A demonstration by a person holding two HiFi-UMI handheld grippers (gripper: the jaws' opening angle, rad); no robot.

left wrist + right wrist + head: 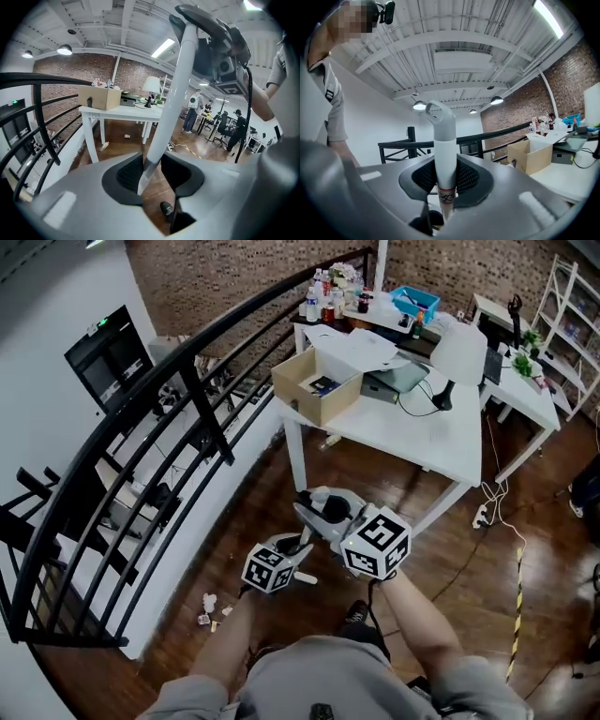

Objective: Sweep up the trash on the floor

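One white broom handle (174,89) with a grey hanging cap (439,114) runs through both grippers in front of my chest. The right gripper (446,180) is shut on it just below the cap, its pads tight on both sides. Lower down, the handle slants between the jaws of the left gripper (152,173). It lies against the left pad, and a sliver of floor shows beside the right pad. In the head view the left gripper (298,547) sits below and left of the right gripper (319,512). Small pale scraps of trash (208,607) lie on the wooden floor by the wall. The broom head is hidden.
A black railing (187,381) curves along the left. A white table (441,442) ahead carries a cardboard box (319,381), a lamp and clutter. A power strip with cables (481,515) and striped tape (515,615) lie on the floor to the right. A bottle (104,146) lies under the table. My shoe (356,615) is below the grippers.
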